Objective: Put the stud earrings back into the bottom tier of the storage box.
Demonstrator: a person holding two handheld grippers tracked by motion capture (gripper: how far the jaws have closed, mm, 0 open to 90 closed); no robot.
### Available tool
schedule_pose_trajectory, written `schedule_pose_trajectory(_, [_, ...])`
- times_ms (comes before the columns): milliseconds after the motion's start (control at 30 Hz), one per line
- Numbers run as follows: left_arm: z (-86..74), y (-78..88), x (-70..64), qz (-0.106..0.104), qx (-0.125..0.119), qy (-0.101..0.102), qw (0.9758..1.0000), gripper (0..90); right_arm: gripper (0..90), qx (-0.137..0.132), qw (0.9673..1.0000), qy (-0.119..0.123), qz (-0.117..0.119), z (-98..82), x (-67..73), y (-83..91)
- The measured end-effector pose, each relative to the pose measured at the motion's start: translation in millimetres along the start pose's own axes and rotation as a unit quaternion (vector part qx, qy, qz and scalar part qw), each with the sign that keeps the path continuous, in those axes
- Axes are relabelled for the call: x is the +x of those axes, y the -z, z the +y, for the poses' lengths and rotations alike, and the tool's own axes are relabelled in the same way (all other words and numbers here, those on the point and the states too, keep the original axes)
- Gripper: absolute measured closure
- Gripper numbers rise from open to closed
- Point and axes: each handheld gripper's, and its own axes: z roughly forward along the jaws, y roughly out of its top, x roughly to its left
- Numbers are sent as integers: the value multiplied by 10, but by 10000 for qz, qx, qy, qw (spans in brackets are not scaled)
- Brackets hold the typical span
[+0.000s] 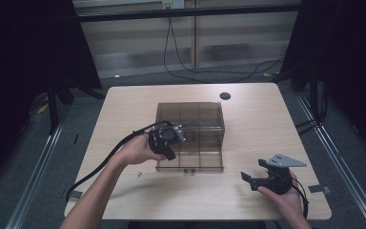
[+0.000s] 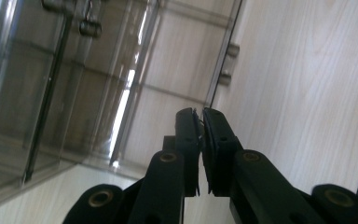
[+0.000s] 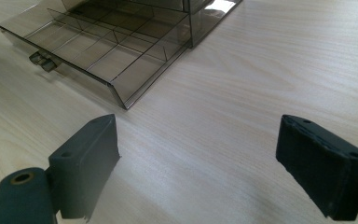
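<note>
box [image 1: 189,114]: smoky clear plastic, mid-table, its divided drawer [image 1: 190,155] pulled out toward the person
left gripper [image 1: 170,135]: over the drawer's left part, jaws clenched, nothing seen between them
right gripper [image 1: 248,179]: right of the drawer, jaws released
writing: none legible
small brass bit [image 1: 138,173]: on table, left of the drawer
</note>
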Motion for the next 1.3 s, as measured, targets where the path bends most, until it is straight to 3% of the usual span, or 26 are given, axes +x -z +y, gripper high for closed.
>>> schedule_pose_trajectory(167, [116,-74,18,-30,-16,-8,10000,856,121,7,10000,7,14,-2,1,0])
schedule_pose_trajectory(200, [160,-103,38,-123,-44,23,9999,857,121,0,10000,1,23,-2,0,-2])
schedule_pose_trajectory(300, [208,-152,48,-38,-43,19,10000,856,121,-2,10000,-1,31,-1,1,-2])
schedule_pose_trajectory(467, [318,-308,45,-189,-163,20,9997,856,114,-1,10000,0,46,-2,1,8])
schedule_pose_trajectory(533, [326,-394,57,-241,-146,116,9995,856,114,-11,10000,10,32,-3,0,15])
schedule_pose_trajectory(600, [325,-472,67,-157,-117,145,9997,856,114,-9,10000,-6,35,-3,-3,16])
schedule_pose_trajectory(633, [333,-487,80,-250,-58,151,9996,854,113,-15,10000,-11,20,-4,-4,16])
schedule_pose_trajectory(667, [334,-514,78,-180,-122,212,9995,854,113,-4,10000,-21,37,-3,-5,17])
schedule_pose_trajectory(733, [338,-554,98,-152,-71,175,9997,854,113,-3,10000,-17,40,-2,-6,17])
schedule_pose_trajectory(800, [335,-588,135,-319,28,187,9993,853,111,-7,10000,-23,42,-2,-5,17])
schedule_pose_trajectory(867, [331,-636,131,-168,100,180,9996,854,109,-11,10000,-10,43,-3,-5,18])
schedule_pose_trajectory(933, [336,-684,126,-209,138,167,9995,853,106,-11,10000,-21,40,-4,-8,19])
schedule_pose_trajectory(1033, [337,-711,129,-212,155,167,9995,853,106,-7,10000,-22,46,-3,-10,17])
schedule_pose_trajectory(1067, [332,-733,137,-272,142,281,9991,852,107,-6,10000,-20,50,-3,-8,19])
schedule_pose_trajectory(1133, [330,-740,138,-213,122,303,9992,852,107,13,10000,-12,33,-6,-5,17])
schedule_pose_trajectory(1267, [338,-734,147,-287,140,285,9991,847,107,11,10000,-19,59,-6,-11,11])
schedule_pose_trajectory(1300, [335,-743,139,-188,78,282,9994,835,107,11,10000,-26,58,-6,-11,11])
